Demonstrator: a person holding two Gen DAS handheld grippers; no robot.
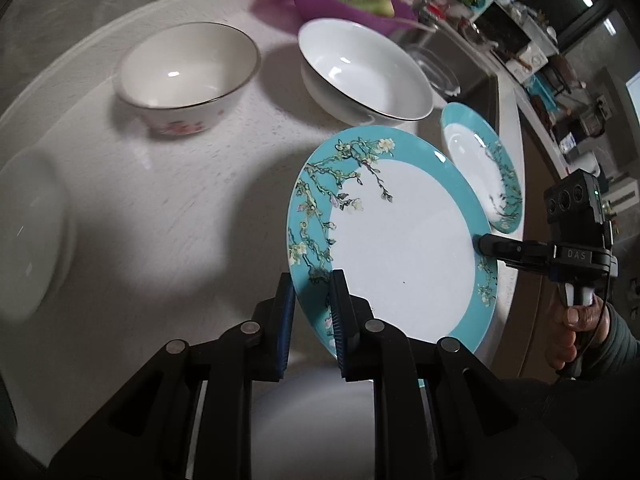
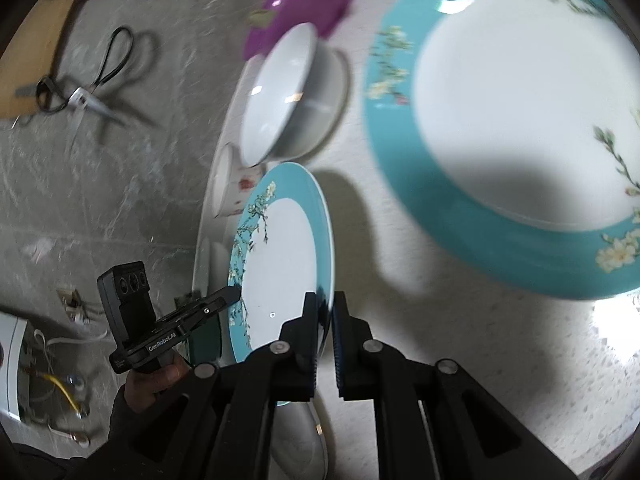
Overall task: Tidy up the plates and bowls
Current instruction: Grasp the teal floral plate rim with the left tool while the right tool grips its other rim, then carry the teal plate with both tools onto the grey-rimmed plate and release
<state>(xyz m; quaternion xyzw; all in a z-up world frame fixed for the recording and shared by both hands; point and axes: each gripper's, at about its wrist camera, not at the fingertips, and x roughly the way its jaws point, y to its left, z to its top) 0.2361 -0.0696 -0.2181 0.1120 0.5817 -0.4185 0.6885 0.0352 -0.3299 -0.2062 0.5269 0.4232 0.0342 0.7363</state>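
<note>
Item: teal-rimmed blossom plate [image 1: 400, 248], held tilted clear of the speckled white counter [image 1: 192, 184], left gripper [image 1: 312, 312] clamped on its near rim, right gripper [image 2: 326, 320] pinching the opposite rim. Matching teal plate [image 1: 480, 168] lay flat just beyond, near two nested white bowls [image 1: 360, 72]. Handling advised: level both grips together, centre over the matching plate, lower evenly before any release.

We see the left gripper [image 1: 313, 320] clamped on the near rim of a teal floral plate [image 1: 394, 248], while the right gripper [image 1: 482, 245] pinches the plate's opposite rim. On the white countertop [image 1: 168, 184] beyond stand a flowered bowl [image 1: 186, 78] and a white bowl [image 1: 364, 68]; a second teal plate [image 1: 482, 166] lies at the counter's right edge.
</note>
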